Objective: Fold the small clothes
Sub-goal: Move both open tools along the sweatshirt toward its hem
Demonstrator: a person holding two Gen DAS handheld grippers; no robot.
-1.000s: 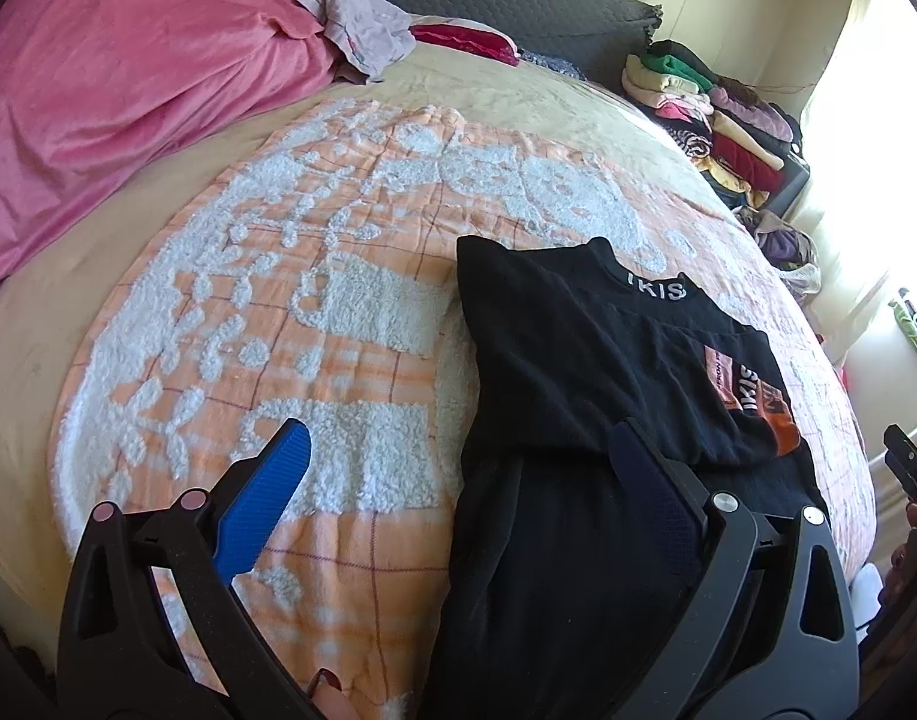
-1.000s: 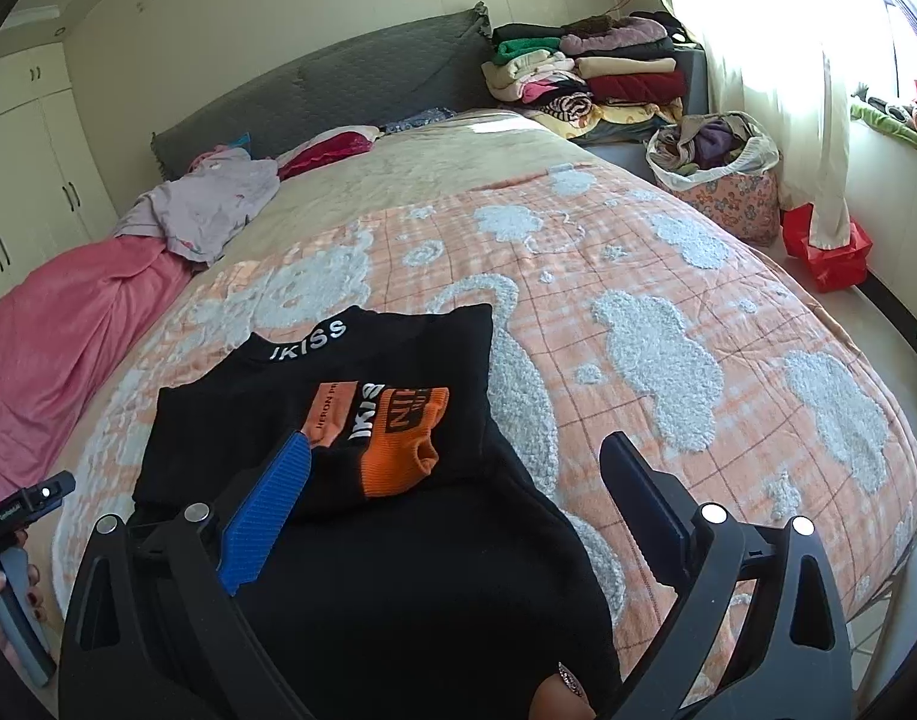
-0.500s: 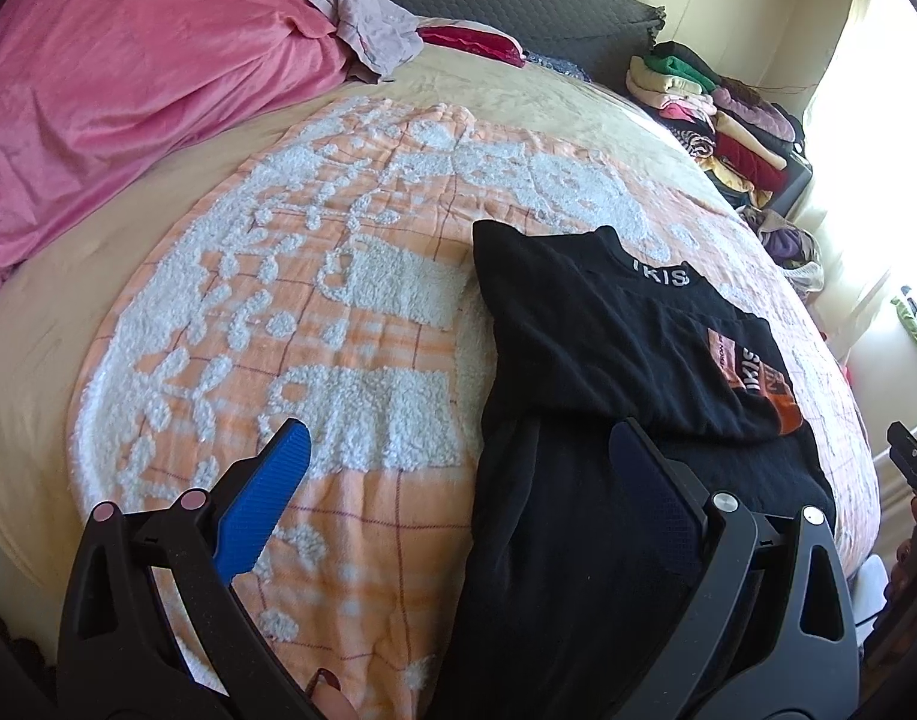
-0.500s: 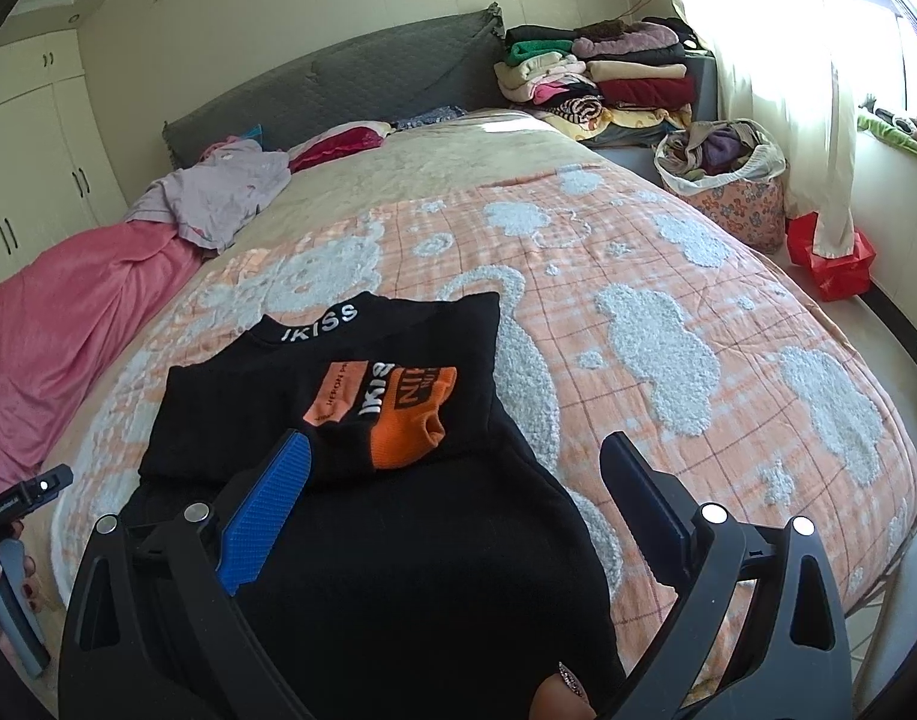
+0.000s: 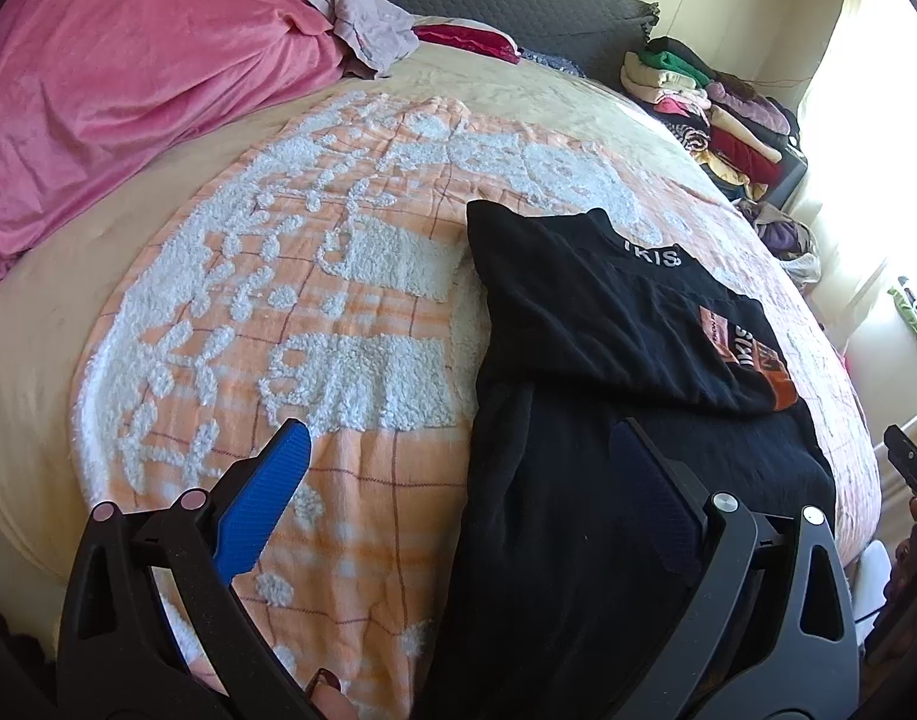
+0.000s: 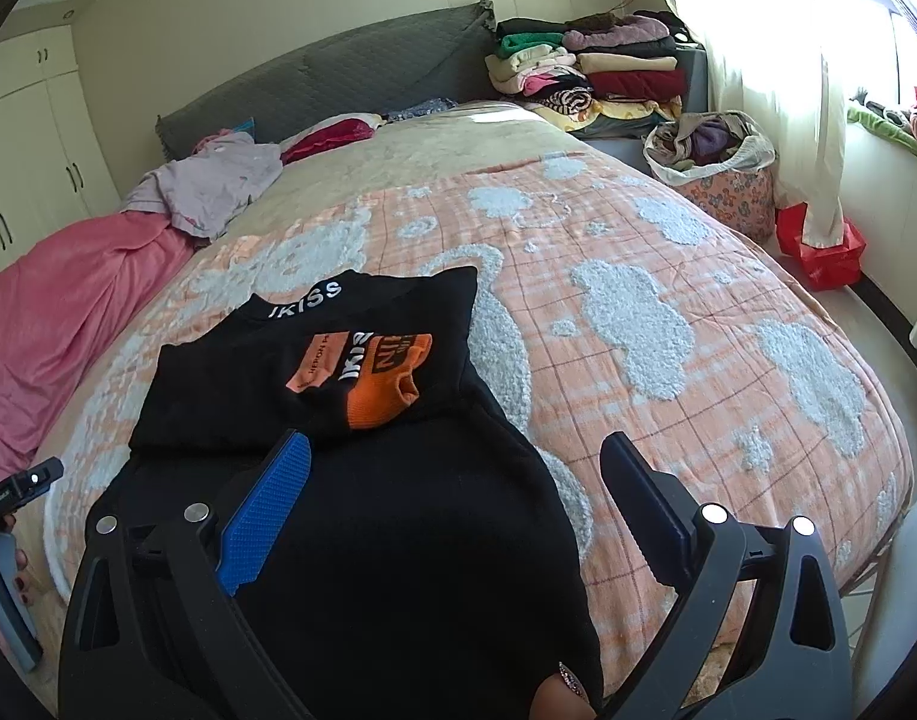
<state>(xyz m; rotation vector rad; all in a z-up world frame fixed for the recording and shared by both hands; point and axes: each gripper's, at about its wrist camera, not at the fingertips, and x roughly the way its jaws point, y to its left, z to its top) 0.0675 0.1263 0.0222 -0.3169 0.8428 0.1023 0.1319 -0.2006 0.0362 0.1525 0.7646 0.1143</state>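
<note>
Only from right wrist: floral laundry basket point(image 6: 728, 180).

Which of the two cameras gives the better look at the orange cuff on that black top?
The right wrist view. There the orange cuff lies facing the camera near the middle of the black top, with its ribbing and open end plain. The left wrist view catches only a thin, slanted strip of orange at the garment's far edge.

Both the left gripper point(image 5: 458, 468) and right gripper point(image 6: 458, 474) have black frames, blue ribbed pads, silver screws.
</note>
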